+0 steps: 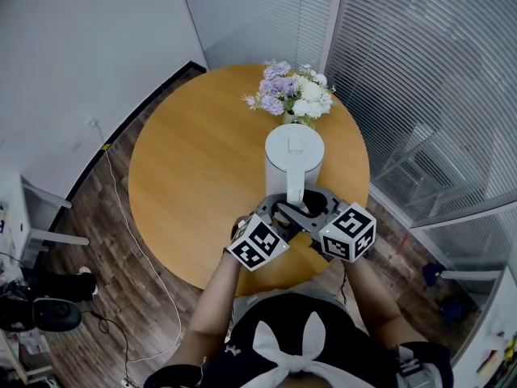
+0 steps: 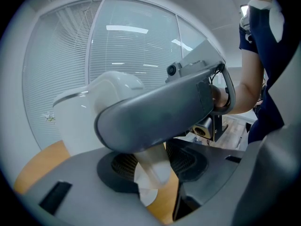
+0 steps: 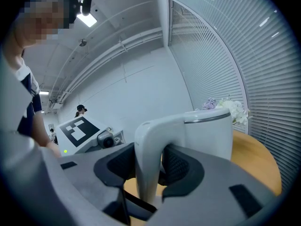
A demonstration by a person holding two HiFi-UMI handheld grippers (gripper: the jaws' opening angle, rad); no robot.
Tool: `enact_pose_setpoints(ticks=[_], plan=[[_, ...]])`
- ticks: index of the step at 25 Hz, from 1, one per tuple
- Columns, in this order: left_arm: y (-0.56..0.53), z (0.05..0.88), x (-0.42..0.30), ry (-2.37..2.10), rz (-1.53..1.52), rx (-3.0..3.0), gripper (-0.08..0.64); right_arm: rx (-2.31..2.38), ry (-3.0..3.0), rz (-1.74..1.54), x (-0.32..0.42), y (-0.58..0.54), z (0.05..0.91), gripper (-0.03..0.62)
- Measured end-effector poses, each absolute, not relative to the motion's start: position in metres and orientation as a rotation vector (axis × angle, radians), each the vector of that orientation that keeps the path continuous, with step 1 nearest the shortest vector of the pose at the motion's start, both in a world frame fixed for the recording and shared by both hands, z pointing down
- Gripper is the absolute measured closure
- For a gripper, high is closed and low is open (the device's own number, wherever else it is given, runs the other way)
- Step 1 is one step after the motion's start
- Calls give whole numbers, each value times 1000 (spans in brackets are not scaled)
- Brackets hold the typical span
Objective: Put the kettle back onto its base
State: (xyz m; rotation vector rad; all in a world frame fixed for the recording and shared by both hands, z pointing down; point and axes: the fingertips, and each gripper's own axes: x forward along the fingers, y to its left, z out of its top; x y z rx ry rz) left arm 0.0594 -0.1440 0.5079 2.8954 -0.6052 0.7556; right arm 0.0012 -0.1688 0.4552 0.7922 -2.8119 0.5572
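Observation:
A white kettle (image 1: 295, 153) stands upright near the middle of the round wooden table (image 1: 194, 176), its handle (image 1: 296, 189) toward me. Whether a base lies under it I cannot tell. My left gripper (image 1: 284, 211) comes in from the left and my right gripper (image 1: 312, 208) from the right, and both meet at the handle. In the right gripper view the handle (image 3: 148, 159) stands between the dark pads, which press on it. In the left gripper view the lower handle (image 2: 153, 171) fills the gap between the pads, while the right gripper's finger (image 2: 160, 112) crosses in front and hides the upper handle.
A vase of white and purple flowers (image 1: 292, 94) stands just behind the kettle at the table's far edge. Glass walls with blinds (image 1: 428, 71) run behind and to the right. A white cable (image 1: 121, 208) trails over the wooden floor at the left.

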Motion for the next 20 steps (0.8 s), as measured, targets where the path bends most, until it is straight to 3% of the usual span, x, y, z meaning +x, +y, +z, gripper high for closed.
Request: enact_pose_setpoints(ticks=[20], plan=[[-146, 528, 63, -581, 775, 2866, 364, 799, -2779, 602, 5, -173, 476, 410]])
